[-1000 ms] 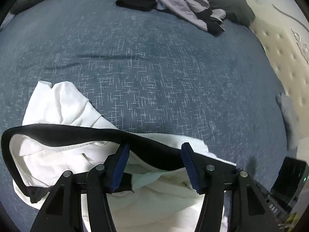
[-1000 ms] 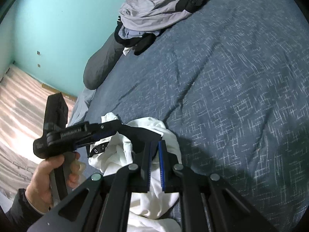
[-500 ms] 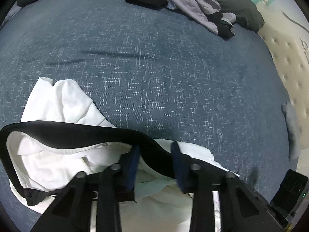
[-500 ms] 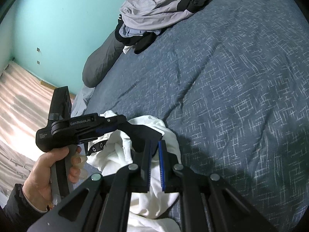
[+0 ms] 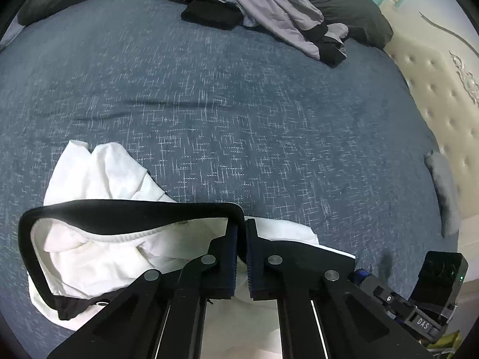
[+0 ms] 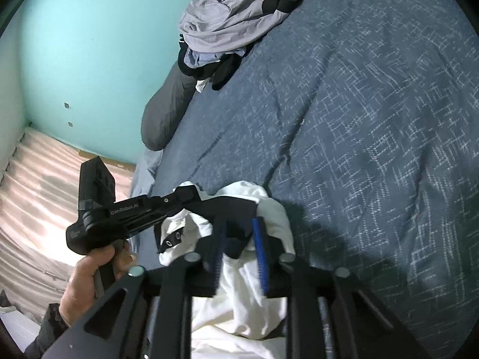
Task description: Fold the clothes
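Note:
A white garment (image 5: 98,179) with a black band (image 5: 119,206) along its opening lies crumpled at the near edge of the blue bedspread (image 5: 239,104). My left gripper (image 5: 241,230) is shut on a corner of that band and holds it taut. In the right wrist view the same garment (image 6: 248,299) bunches under my right gripper (image 6: 239,239). Its blue-padded fingers stand apart and blurred, with the black band (image 6: 233,206) loose between them. A hand (image 6: 86,278) holds the left gripper (image 6: 191,194), which pinches the band at the left.
A pile of grey, lilac and black clothes (image 5: 263,6) lies at the far side of the bed, against a dark grey pillow (image 6: 167,110). A cream tufted headboard (image 5: 434,95) runs along the right. Wooden floor (image 6: 39,194) and a teal wall lie beyond the bed's left edge.
My left gripper went from open to shut on the black band. My right gripper, pinched on the garment before, has spread its fingers.

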Demonstrator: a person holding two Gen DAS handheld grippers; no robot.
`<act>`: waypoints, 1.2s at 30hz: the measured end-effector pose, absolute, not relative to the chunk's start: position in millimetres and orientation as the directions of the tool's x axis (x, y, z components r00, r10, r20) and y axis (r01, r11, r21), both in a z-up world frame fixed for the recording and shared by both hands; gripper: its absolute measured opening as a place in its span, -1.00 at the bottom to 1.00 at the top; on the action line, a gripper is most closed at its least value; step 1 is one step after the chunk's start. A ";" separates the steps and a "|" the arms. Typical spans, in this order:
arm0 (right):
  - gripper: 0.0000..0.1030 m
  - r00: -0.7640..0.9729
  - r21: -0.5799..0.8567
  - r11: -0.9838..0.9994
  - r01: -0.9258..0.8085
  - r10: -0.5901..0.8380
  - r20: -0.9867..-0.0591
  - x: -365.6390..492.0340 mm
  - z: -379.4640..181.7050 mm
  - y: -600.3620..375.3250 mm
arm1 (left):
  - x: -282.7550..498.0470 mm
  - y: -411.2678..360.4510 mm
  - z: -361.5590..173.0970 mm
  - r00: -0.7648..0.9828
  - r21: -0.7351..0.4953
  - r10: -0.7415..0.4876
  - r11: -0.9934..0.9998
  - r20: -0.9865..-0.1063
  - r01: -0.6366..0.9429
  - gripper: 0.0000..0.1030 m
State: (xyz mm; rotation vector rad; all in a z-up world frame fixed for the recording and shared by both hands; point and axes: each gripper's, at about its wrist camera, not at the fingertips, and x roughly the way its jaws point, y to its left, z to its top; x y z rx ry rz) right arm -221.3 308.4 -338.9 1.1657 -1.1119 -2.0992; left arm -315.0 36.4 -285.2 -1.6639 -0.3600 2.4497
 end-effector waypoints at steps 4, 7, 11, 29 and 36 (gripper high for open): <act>-0.52 -0.504 0.835 -0.549 0.028 -0.729 -0.462 -222.1 -339.9 305.4 | -316.2 33.5 -279.3 -0.379 -0.287 0.265 -0.958 -0.887 0.002 -0.92; -0.51 -0.495 0.843 -0.537 0.024 -0.739 -0.457 -223.8 -342.8 303.1 | -312.1 32.3 -269.3 -0.390 -0.295 0.276 -0.955 -0.879 -0.010 -0.92; -0.51 -0.493 0.855 -0.519 0.020 -0.749 -0.443 -223.6 -344.0 302.3 | -312.3 33.2 -257.4 -0.412 -0.294 0.278 -0.955 -0.868 -0.025 -0.92; -0.38 -0.468 0.884 -0.466 0.037 -0.790 -0.397 -221.4 -332.1 281.3 | -300.7 8.5 -231.7 -0.449 -0.290 0.268 -0.957 -0.852 -0.021 -0.92; -0.37 -0.465 0.893 -0.450 0.010 -0.793 -0.394 -224.1 -336.6 276.8 | -295.2 12.9 -230.3 -0.442 -0.300 0.286 -0.953 -0.851 -0.039 -0.92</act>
